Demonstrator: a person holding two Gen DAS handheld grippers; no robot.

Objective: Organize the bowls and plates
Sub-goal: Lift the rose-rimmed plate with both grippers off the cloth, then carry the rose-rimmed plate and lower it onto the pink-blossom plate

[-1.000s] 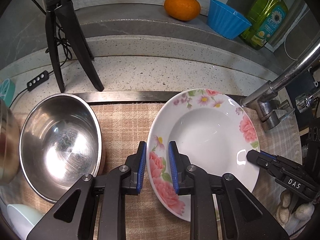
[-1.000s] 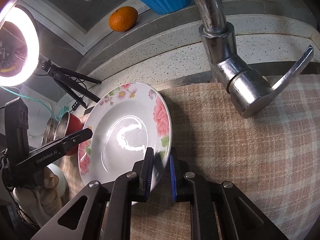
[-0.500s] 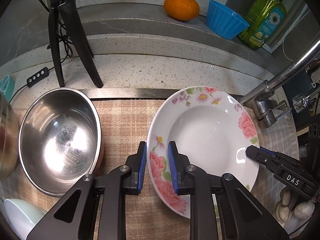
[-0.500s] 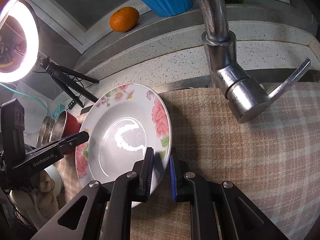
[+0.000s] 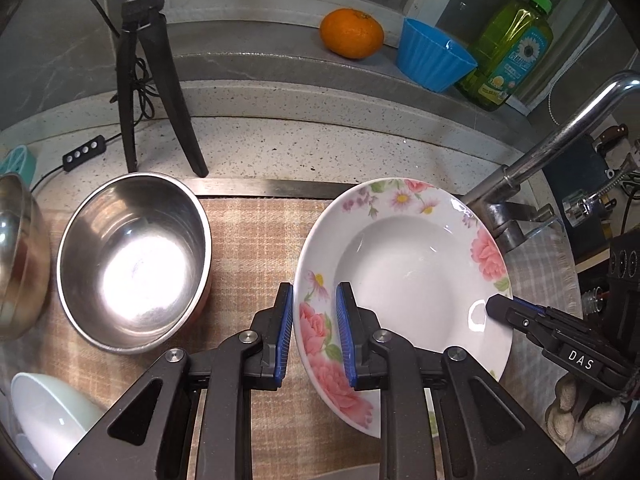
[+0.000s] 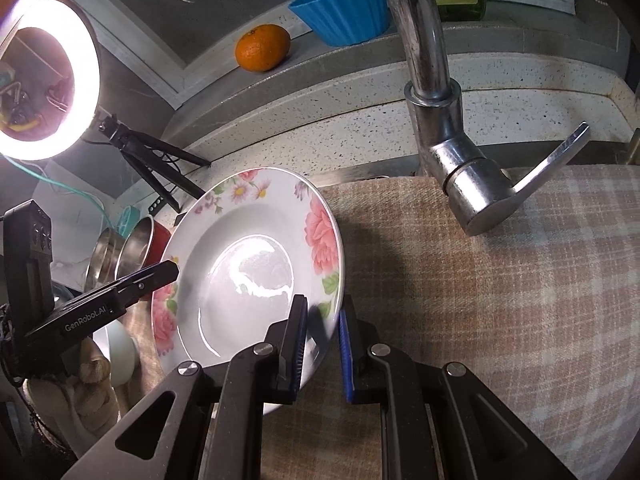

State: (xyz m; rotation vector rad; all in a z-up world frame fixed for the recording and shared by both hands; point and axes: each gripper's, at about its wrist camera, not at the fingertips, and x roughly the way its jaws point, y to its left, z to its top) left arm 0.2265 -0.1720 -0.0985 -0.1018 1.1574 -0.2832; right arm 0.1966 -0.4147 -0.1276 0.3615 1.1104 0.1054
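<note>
A white plate with pink flowers (image 5: pixel 404 264) is held off the checked cloth between both grippers. My left gripper (image 5: pixel 314 332) is shut on its left rim. My right gripper (image 6: pixel 322 344) is shut on its right rim; the plate (image 6: pixel 248 268) tilts up in the right wrist view. A steel bowl (image 5: pixel 132 260) stands on the cloth left of the plate. Another steel bowl (image 5: pixel 18 256) is at the far left edge. A white bowl (image 5: pixel 48 416) lies at the lower left.
A chrome tap (image 6: pixel 436 128) rises behind the plate's right side. A black tripod (image 5: pixel 148 76) stands on the stone counter. An orange (image 5: pixel 352 34), a blue cup (image 5: pixel 434 60) and a green soap bottle (image 5: pixel 512 48) sit on the back ledge.
The plate, held by both grippers, has risen slightly and moved a little away from the tap. The steel bowl has not moved.
</note>
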